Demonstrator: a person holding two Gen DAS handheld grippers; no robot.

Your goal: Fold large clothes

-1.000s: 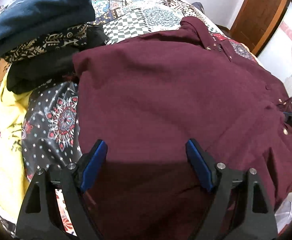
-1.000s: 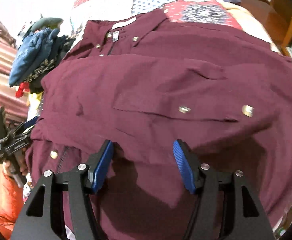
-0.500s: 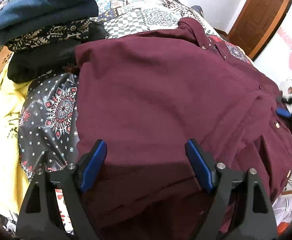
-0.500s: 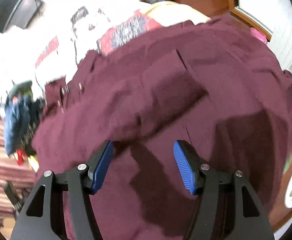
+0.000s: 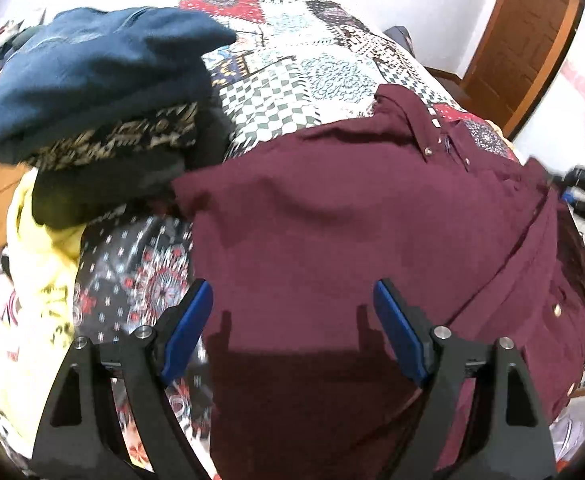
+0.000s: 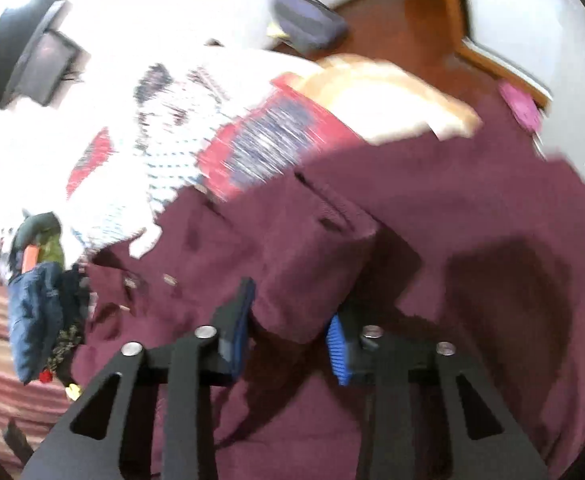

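- Closing on a raised fold of the maroon shirt (image 6: 372,264), the right gripper (image 6: 288,336) has cloth bunched between its jaws.
- Spread across the patchwork bed (image 5: 292,80), the shirt lies under the left gripper (image 5: 292,320), whose jaws hang wide apart, holding nothing.

The left hand-held gripper (image 5: 292,328) has black triangular finger frames with cut-out openings, silver screw heads and smooth blue pads. The right hand-held gripper (image 6: 288,340) is built alike, its blue pads (image 6: 338,354) ribbed.

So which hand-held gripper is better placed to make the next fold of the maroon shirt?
Right, probably: the right hand-held gripper has just been closing around a shirt fold; the left hand-held gripper hangs open above it.
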